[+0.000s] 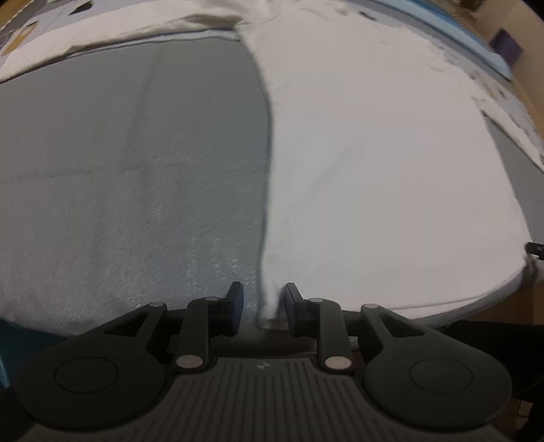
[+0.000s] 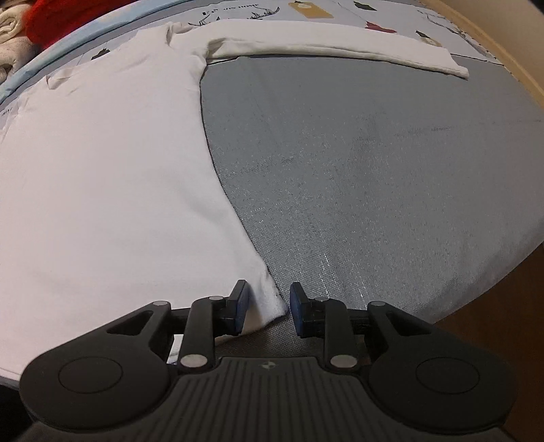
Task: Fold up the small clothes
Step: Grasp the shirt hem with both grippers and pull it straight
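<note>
A white long-sleeved shirt (image 1: 374, 163) lies spread flat on a grey cloth surface (image 1: 136, 170). In the left wrist view my left gripper (image 1: 263, 307) is open, with the shirt's bottom left corner between its fingers. In the right wrist view the same shirt (image 2: 102, 170) fills the left side, one sleeve (image 2: 340, 51) stretched out to the right at the far end. My right gripper (image 2: 268, 309) is open, its fingers on either side of the shirt's bottom right corner. The other gripper's tip peeks in at the left wrist view's right edge (image 1: 535, 250).
A patterned light-blue sheet (image 2: 340, 10) lies beyond the shirt. A red item (image 2: 61, 17) and beige cloths (image 2: 13, 40) sit at the far left. The surface's edge (image 2: 493, 282) drops off to the right; a wooden floor shows beyond it.
</note>
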A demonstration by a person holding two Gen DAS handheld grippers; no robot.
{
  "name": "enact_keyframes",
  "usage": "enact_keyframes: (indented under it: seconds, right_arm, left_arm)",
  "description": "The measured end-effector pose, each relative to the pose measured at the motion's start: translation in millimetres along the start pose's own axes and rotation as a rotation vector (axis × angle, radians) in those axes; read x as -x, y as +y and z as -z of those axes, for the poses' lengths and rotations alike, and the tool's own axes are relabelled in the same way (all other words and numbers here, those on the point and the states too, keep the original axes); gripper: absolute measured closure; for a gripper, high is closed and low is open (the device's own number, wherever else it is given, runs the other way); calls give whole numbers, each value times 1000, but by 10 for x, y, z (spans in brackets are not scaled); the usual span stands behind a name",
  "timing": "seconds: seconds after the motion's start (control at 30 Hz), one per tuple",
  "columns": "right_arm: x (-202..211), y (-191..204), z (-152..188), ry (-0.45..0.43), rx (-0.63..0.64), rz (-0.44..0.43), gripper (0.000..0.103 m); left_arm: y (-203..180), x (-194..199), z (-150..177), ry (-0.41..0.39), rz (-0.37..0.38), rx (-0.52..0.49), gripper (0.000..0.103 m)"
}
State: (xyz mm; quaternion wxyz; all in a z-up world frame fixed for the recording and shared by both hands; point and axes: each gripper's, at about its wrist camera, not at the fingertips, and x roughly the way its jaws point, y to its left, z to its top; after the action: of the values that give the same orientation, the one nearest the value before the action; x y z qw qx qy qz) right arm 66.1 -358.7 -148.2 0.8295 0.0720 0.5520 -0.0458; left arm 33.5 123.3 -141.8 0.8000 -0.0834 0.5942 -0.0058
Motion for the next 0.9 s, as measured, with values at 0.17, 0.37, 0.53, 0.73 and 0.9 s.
enact_keyframes:
  seconds: [0.17, 0.37, 0.53, 0.73, 0.9]
  right_arm:
    - [9, 29, 35, -2, 60, -16, 96]
    - [64, -56, 20, 20, -4, -48, 96]
    - [272, 86, -44, -91, 53, -9, 89]
    - [100, 298, 15, -32, 153, -36, 81]
    - [323, 346, 11, -146, 155, -58, 81]
  left_arm:
    - [-126, 72, 45, -33, -30, -68, 97]
    - [-76, 60, 86, 8, -86, -84, 95]
    - [-177, 309, 24, -123, -39, -99, 89]
    - [-335, 50, 116, 15, 2, -144, 88]
    - [-464, 409, 73, -157, 24, -176, 51]
